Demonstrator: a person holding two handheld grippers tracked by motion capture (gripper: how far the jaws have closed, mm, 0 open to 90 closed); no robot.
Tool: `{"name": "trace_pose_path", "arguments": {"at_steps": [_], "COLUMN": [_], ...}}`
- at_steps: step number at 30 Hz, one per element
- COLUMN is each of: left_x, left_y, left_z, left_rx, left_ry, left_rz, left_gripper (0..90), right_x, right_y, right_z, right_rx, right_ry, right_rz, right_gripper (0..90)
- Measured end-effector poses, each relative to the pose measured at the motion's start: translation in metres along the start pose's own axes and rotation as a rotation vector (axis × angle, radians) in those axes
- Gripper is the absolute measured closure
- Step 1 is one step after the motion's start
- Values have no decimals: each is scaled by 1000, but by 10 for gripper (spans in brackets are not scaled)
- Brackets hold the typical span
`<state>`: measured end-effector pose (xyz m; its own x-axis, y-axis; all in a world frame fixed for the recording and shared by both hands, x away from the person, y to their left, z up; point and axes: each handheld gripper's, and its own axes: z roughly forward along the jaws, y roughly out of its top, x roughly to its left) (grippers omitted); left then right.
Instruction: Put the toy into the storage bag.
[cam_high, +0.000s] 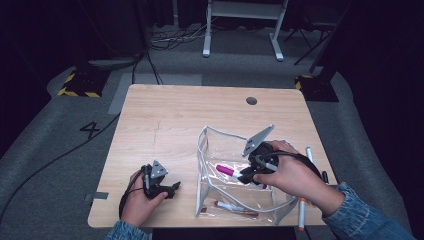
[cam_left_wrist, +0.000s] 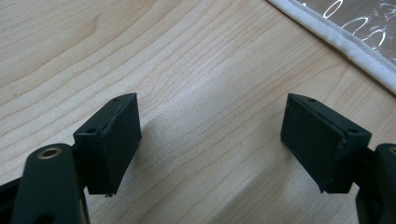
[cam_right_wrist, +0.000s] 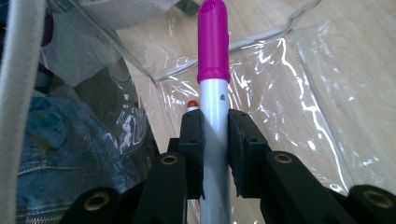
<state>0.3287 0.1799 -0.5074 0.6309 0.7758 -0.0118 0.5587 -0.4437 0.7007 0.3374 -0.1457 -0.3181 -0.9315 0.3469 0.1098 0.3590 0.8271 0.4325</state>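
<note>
Light wood bench (cam_high: 165, 115), grain visible, round dark grommet (cam_high: 251, 100) at 1 o'clock. Grey carpet floor (cam_high: 45, 150) around, painted "4" at 9 o'clock, cables trailing. My left gripper (cam_left_wrist: 210, 140) rests low over bare bench at 7 o'clock, fingers wide apart, empty. My right gripper (cam_right_wrist: 215, 149): fingers clamped on magenta-capped marker (cam_right_wrist: 214, 84), inside clear plastic pouch (cam_high: 210, 145) at 5 o'clock.
</note>
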Motion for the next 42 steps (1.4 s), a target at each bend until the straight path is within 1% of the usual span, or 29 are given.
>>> {"name": "trace_pose_path", "arguments": {"at_steps": [4, 8, 12, 16, 18, 19, 21, 22, 24, 26, 31, 36, 40, 42], "left_x": [0, 0, 0, 0, 0, 0, 0, 0, 0, 0, 0, 0, 0, 0], "left_y": [0, 0, 0, 0, 0, 0, 0, 0, 0, 0, 0, 0, 0, 0], "left_z": [0, 0, 0, 0, 0, 0, 0, 0, 0, 0, 0, 0, 0, 0], "left_rx": [0, 0, -1, 0, 1, 0, 0, 0, 0, 0, 0, 0, 0, 0], "left_ry": [0, 0, 1, 0, 1, 0, 0, 0, 1, 3, 0, 0, 0, 1], "left_rz": [0, 0, 0, 0, 0, 0, 0, -1, 1, 1, -1, 1, -1, 1], "left_gripper": [205, 205, 205, 205, 205, 205, 205, 205, 205, 206, 205, 205, 205, 206], "right_x": [2, 4, 3, 3, 3, 1, -1, -2, -4, -7, -10, -9, -10, -11], "right_y": [2, 3, 3, 3, 2, 1, 0, -1, -3, -5, -7, -8, -8, -9], "right_z": [15, 32, 45, 52, 54, 57, 61, 63, 67, 71, 80, 87, 91, 92], "right_rx": [43, 96, 149, 187, 194, 216, 237, 256, 275, 292, 331, 379, 404, 419], "right_ry": [14, 35, 49, 62, 62, 63, 68, 70, 71, 87, 102, 123, 130, 151], "right_rz": [-4, -13, -16, -14, -14, -18, -14, -14, -13, -7, -26, -33, -43, -45], "right_gripper": [768, 768, 768, 768, 768, 768, 768, 768, 768, 768, 767, 767, 766, 765]}}
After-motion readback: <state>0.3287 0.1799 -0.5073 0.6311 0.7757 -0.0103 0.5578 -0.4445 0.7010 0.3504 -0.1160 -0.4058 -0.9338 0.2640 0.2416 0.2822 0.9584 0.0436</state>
